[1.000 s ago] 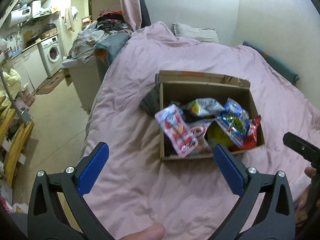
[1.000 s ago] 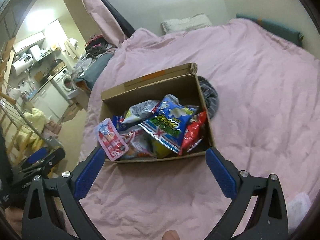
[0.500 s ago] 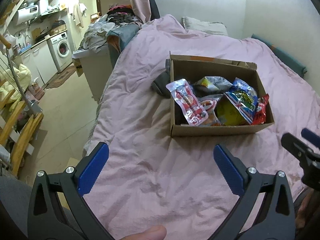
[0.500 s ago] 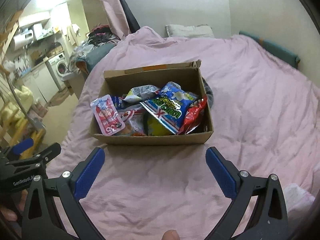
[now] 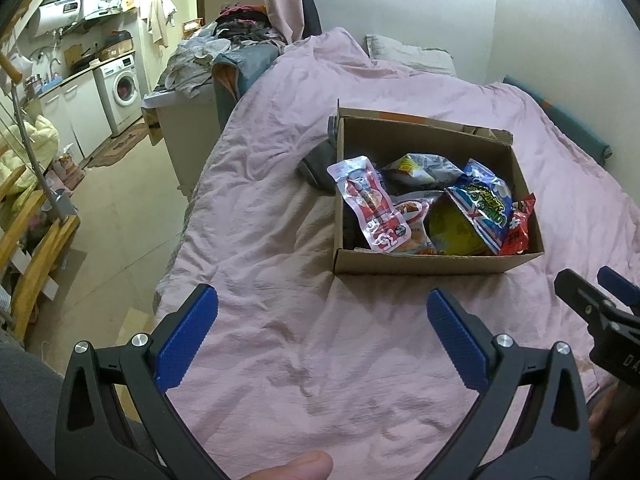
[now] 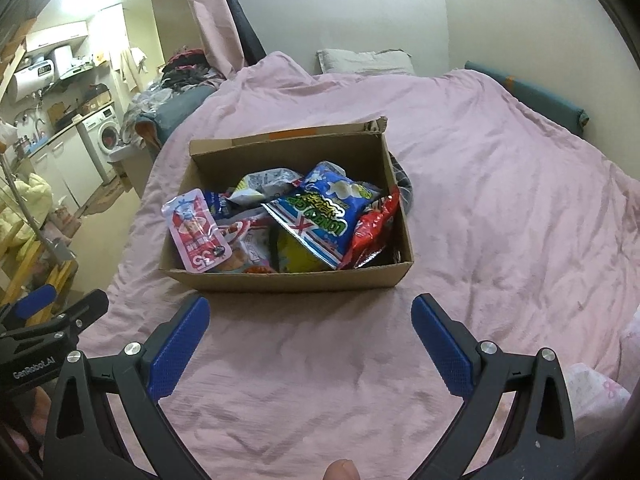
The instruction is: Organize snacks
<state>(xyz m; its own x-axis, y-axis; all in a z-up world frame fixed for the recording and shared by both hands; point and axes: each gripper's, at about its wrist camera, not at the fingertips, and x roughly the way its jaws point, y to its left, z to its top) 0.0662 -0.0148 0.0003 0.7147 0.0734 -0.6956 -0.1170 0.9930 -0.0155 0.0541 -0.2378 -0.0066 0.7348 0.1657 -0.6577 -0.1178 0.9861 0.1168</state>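
Looking into the cardboard box point(image 6: 288, 280) from the right wrist view, only the top layer of snacks reads clearly, and whatever lies beneath the heap is buried. The box sits on the pink duvet point(image 6: 500, 208) in the middle of the bed, its matte brown walls creased, its far flap torn along the right corner. On top, a glossy blue chip bag point(image 6: 324, 212) lies tilted with its lettering upside down, a crinkled red packet point(image 6: 372, 232) wedged between it and the right wall. A flat pink-and-red pouch point(image 6: 196, 232) leans against the left wall, poking above the rim. A silvery bag point(image 6: 264, 184) shows at the back, and a yellow packet point(image 6: 296, 256) peeks from under the blue one, mostly covered. Behind the box's far right side a dark grey cloth point(image 6: 404, 184) is half hidden; what it is, hard to say. The right gripper point(image 6: 310, 326) hangs just short of the box, its ribbed blue pads spread wide with nothing between them. Over in the left wrist view the left gripper point(image 5: 322, 320) is likewise gaping wide and empty above the wrinkled fabric, the box ahead and to the right. A fingertip point(image 5: 296, 468) intrudes at the bottom edge, the hand itself cut off. In the far left background a white washing machine point(image 5: 122, 88) is small and distorted by the lens.
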